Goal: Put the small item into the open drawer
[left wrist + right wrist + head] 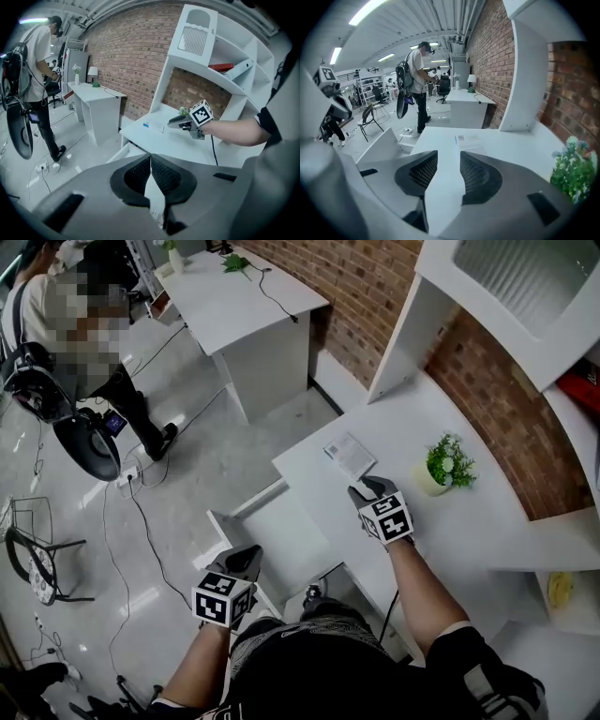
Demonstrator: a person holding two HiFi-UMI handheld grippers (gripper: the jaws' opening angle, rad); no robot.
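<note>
**A:** What is the right gripper (pixel 449 159) doing?

**B:** Its jaws stand a little way apart with only bare desk showing between them, so it has hold of nothing. It hangs low over the desk (pixel 450 521), tilted downward.

**A:** And the left gripper (pixel 151 161)?

**B:** Its jaws are pressed together with nothing in them. It is held off the desk's front edge, beside the open drawer (pixel 286 535).

**A:** Where is the small item (pixel 350 457)?

**B:** It is a flat white packet lying face up near the desk's left edge. It sits just ahead of the right gripper's tips, outside the gap, and I see no contact yet. The drawer is below the front edge, so the item is well apart from it.

**A:** What could go wrong from here?

**B:** My guess is that the flatness is the trouble. The packet lies flush on the desk, so the pads may skate over it or nudge it towards the left edge instead of catching it. The jaws may also meet on too little of its edge, and it could then slip out on the way to the drawer. The potted plant (pixel 446 465) stands well clear on the other side, so I would not expect it to interfere
</note>
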